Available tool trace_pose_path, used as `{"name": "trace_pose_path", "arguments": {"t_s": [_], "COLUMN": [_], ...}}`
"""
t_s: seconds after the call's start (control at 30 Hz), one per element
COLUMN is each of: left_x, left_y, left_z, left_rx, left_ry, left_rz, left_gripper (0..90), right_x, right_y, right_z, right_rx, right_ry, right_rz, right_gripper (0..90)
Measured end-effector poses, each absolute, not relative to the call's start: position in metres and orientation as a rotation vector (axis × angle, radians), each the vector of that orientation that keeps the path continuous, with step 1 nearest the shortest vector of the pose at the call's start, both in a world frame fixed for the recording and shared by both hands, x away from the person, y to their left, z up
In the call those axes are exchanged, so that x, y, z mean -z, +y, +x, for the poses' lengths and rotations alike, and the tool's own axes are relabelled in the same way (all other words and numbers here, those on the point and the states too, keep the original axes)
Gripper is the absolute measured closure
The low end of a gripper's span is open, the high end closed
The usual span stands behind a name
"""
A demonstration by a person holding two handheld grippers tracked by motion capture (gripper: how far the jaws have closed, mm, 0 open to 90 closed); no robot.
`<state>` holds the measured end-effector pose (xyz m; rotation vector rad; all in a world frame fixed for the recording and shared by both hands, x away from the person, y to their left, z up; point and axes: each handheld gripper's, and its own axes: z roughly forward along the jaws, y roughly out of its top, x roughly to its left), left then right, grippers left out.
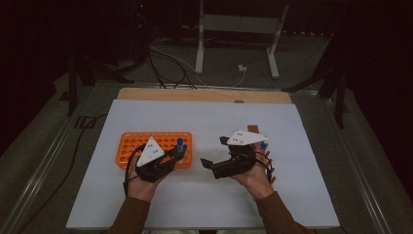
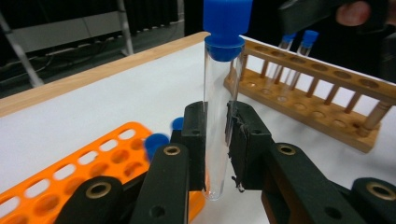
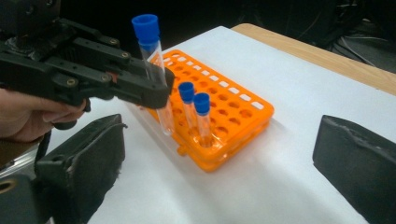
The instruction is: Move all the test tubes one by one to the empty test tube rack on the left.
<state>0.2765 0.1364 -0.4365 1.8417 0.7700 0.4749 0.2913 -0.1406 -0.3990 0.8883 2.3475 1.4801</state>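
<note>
My left gripper [image 2: 217,140] is shut on a clear test tube [image 2: 219,116] with a blue cap, held upright. In the right gripper view the tube [image 3: 154,70] hangs by the corner of an orange rack [image 3: 233,107], gripped by the left gripper [image 3: 156,95]. Two blue-capped tubes [image 3: 195,114] stand in that rack's near corner. My right gripper [image 3: 224,154] is open, its pads wide apart with nothing between them. From above, the left gripper [image 1: 181,152] is at the orange rack's [image 1: 141,144] right end and the right gripper [image 1: 214,152] is to its right.
A wooden rack [image 2: 317,93] holding two blue-capped tubes [image 2: 299,46] stands beyond the held tube; from above it [image 1: 253,129] is partly hidden behind the right gripper. A white sheet [image 1: 204,117] covers the table, with a wooden strip [image 1: 204,95] along the far edge.
</note>
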Motion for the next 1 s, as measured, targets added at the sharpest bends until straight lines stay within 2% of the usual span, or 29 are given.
{"name": "trace_pose_path", "arguments": {"t_s": [0.43,1.0], "left_x": [0.448,0.472], "left_y": [0.153,0.155], "left_z": [0.287,0.301], "left_rx": [-0.550,-0.537], "left_ry": [0.844,0.888], "left_rz": [1.845,1.886], "left_gripper": [77.9,77.9], "right_x": [0.399,0.401], "right_y": [-0.156,-0.159], "right_z": [0.284,0.283], "right_rx": [-1.486,-1.502], "right_ry": [2.316,2.315], "right_rz": [0.888,0.881], "right_gripper": [2.2,2.7]}}
